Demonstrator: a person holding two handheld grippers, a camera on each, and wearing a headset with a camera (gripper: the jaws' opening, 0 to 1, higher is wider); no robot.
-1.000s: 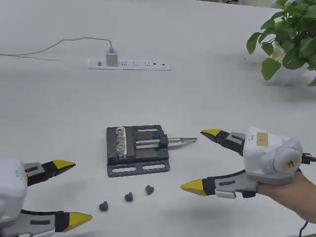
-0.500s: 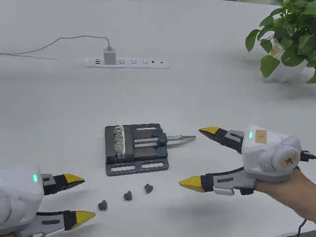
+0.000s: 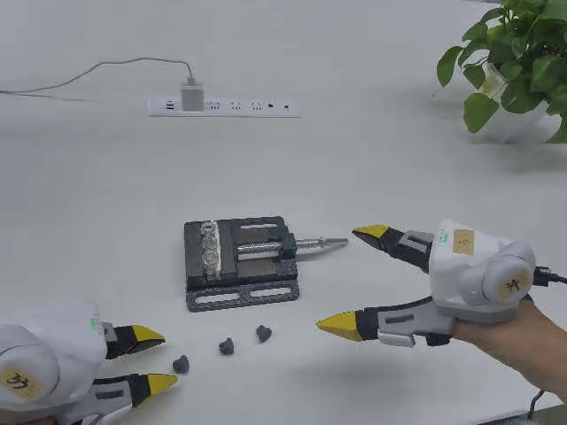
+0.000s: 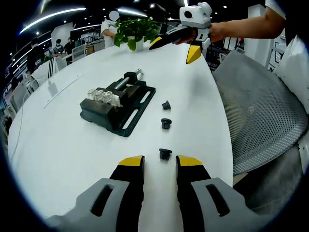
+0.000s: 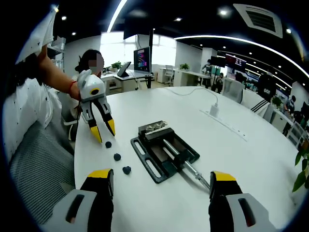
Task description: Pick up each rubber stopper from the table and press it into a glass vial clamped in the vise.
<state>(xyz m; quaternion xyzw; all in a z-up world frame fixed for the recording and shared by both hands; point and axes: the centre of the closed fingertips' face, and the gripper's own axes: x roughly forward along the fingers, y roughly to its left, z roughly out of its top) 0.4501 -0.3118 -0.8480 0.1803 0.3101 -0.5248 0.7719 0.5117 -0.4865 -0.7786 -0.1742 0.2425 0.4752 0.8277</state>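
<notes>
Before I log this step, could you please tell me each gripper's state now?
Left gripper: open, empty, stopper just ahead.
Right gripper: wide open, empty.

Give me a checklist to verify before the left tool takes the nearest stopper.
1. Opening of left tool: ok, open.
2. Aim at nearest stopper: ok, centred ahead of the jaws.
3. Depth: not ok, it lies just beyond the tips.
4. Room around it: ok, next stopper lies apart.
5. Place of vials: ok, standing in the vise.
6. Place of right tool: ok, open, apart from the vise.
</notes>
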